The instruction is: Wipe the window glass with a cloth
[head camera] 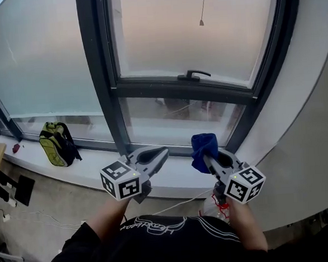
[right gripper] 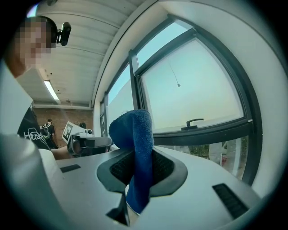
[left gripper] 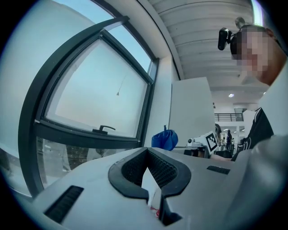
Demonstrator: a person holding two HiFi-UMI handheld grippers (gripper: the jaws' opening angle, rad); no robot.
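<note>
The window glass (head camera: pixel 196 36) is a frosted pane in a dark frame, with a black handle (head camera: pixel 193 74) on its lower rail. It rises ahead of both grippers and neither one touches it. My right gripper (head camera: pixel 206 156) is shut on a blue cloth (head camera: pixel 203 147), which bunches up above its jaws. In the right gripper view the blue cloth (right gripper: pixel 132 130) hangs between the pads of the right gripper (right gripper: pixel 141 152), with the glass (right gripper: pixel 198 90) beyond. My left gripper (head camera: pixel 165 151) is shut with nothing in it. From the left gripper (left gripper: pixel 147 150) the cloth (left gripper: pixel 164 139) shows to the right.
A green backpack (head camera: pixel 55 143) leans on the white sill (head camera: pixel 88 166) at the left, under a second large pane (head camera: pixel 35 58). A pull cord (head camera: pixel 202 23) hangs before the glass. A white wall (head camera: pixel 304 140) curves in on the right. Cables (head camera: pixel 41 220) lie on the floor.
</note>
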